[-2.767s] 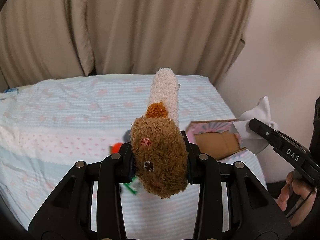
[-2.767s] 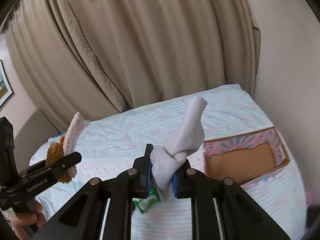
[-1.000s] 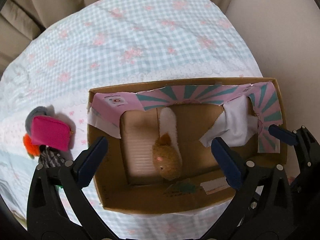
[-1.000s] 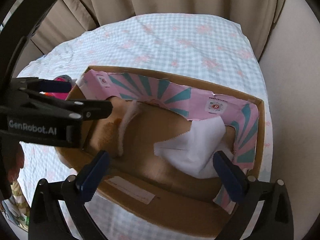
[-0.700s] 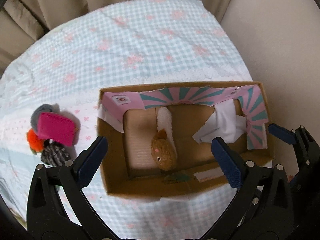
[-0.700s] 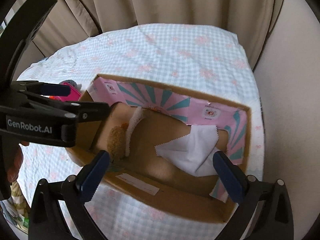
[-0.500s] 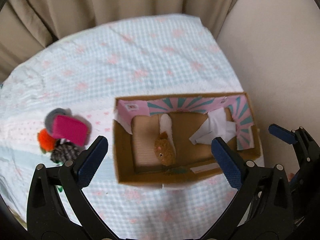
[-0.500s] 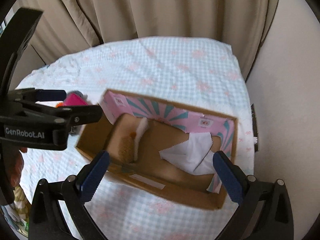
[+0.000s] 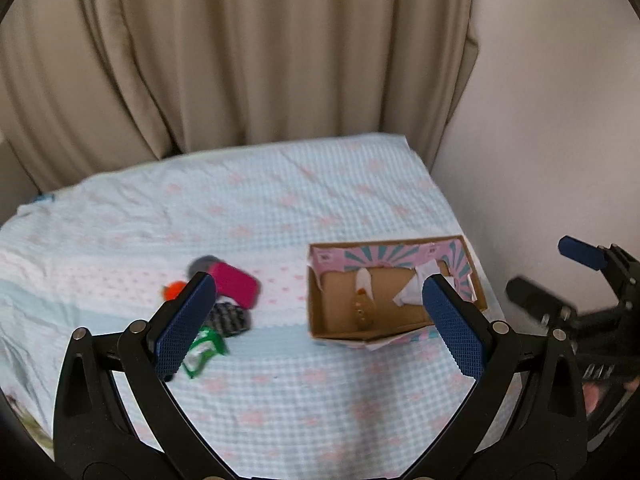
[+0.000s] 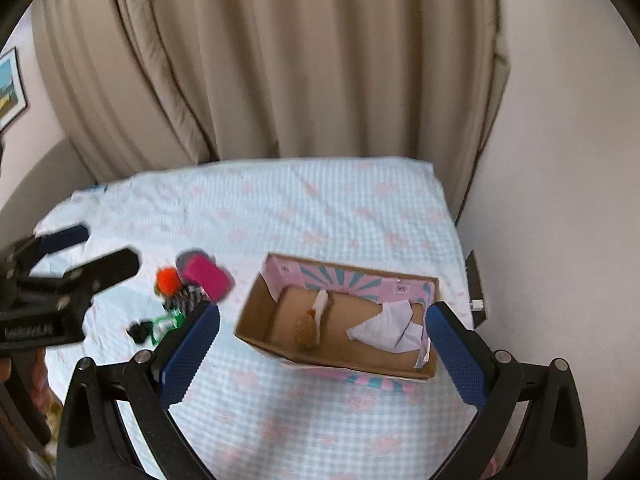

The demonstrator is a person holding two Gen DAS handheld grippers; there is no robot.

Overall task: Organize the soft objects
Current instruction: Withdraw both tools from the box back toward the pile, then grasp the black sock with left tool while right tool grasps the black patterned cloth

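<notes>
A cardboard box (image 9: 320,312) (image 10: 256,320) with pink-and-teal flaps sits on the bed at the right. Inside lie a brown plush toy (image 9: 362,306) (image 10: 309,326) and a white cloth (image 9: 412,288) (image 10: 386,328). My left gripper (image 9: 316,320) is open and empty, held high above the bed in front of the box; it also shows in the right wrist view (image 10: 88,252). My right gripper (image 10: 320,344) is open and empty, raised above the box; it also shows in the left wrist view (image 9: 560,276). A pile of soft items lies left of the box: a magenta pouch (image 9: 234,284) (image 10: 208,274), an orange pompom (image 10: 167,278), a striped item (image 9: 230,320).
The bed (image 9: 280,208) has a light blue checked cover with pink flowers. Beige curtains (image 9: 240,60) hang behind it and a pale wall (image 9: 540,120) stands at the right. A green wrapper (image 9: 202,350) and a small black item (image 10: 138,330) lie near the pile.
Both grippers let go of the plush toy and the cloth, which now lie in the box. Both have since pulled up and back from the box, so it looks smaller.
</notes>
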